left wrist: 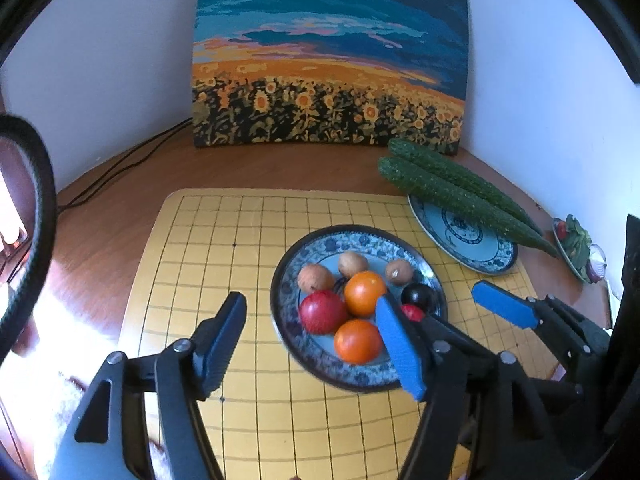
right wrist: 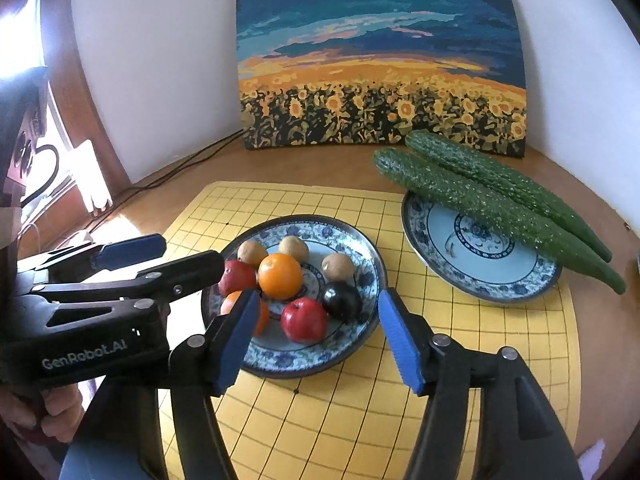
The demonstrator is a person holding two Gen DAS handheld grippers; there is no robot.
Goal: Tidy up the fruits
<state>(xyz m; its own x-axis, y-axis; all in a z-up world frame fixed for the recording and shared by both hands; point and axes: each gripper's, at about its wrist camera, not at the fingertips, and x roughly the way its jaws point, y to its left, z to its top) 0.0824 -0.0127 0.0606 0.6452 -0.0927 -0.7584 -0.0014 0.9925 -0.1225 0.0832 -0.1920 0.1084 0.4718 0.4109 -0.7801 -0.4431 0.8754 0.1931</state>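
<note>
Both cucumbers [right wrist: 496, 204] lie lengthwise across the far plate [right wrist: 480, 264]; left tongs [left wrist: 316, 344] and "GenRobot.AI" right tongs [right wrist: 320, 340] gape empty.

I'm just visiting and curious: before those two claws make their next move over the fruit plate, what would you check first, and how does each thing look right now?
1. Left gripper empty, jaws apart: ok.
2. Right gripper empty, jaws apart: ok.
3. Round fruits all inside the fruit plate: ok.
4. Two cucumbers resting across the second plate, ends overhanging the rim: ok, but steadiness cannot tell.
5. Grippers clear of each other: ok, close together.
</note>
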